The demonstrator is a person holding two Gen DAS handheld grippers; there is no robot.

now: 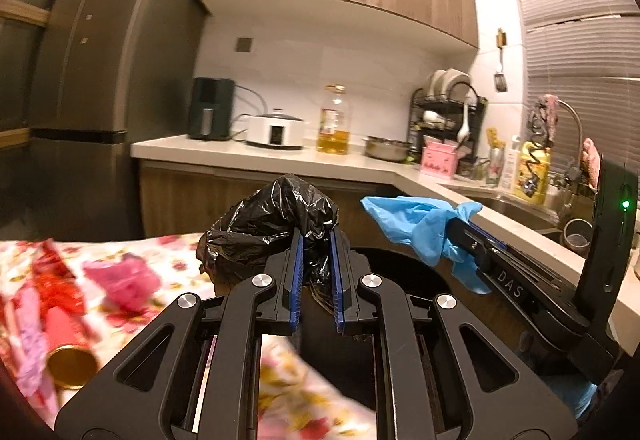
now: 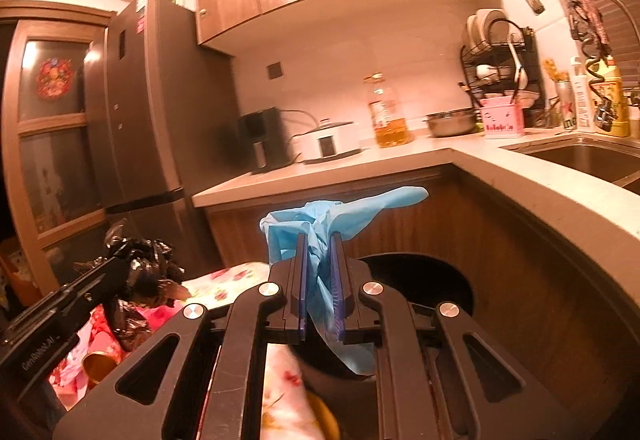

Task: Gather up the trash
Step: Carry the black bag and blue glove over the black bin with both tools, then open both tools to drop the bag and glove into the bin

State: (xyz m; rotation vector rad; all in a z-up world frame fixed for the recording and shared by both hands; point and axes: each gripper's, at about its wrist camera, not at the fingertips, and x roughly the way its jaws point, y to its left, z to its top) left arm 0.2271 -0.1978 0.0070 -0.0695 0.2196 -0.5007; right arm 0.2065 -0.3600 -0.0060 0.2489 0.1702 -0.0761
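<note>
We find the left hand-held gripper [image 1: 316,240] clamped on a black bag [image 1: 276,216], the right hand-held gripper [image 2: 320,244] clamped on a blue glove [image 2: 344,212].

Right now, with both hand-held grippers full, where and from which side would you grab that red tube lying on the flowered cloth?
Grip the red tube across its middle, coming down from above. It lies on its side on the cloth, gold open end toward the camera, so jaws can likely straddle the round body there. The rim is probably easier to crush.
</note>
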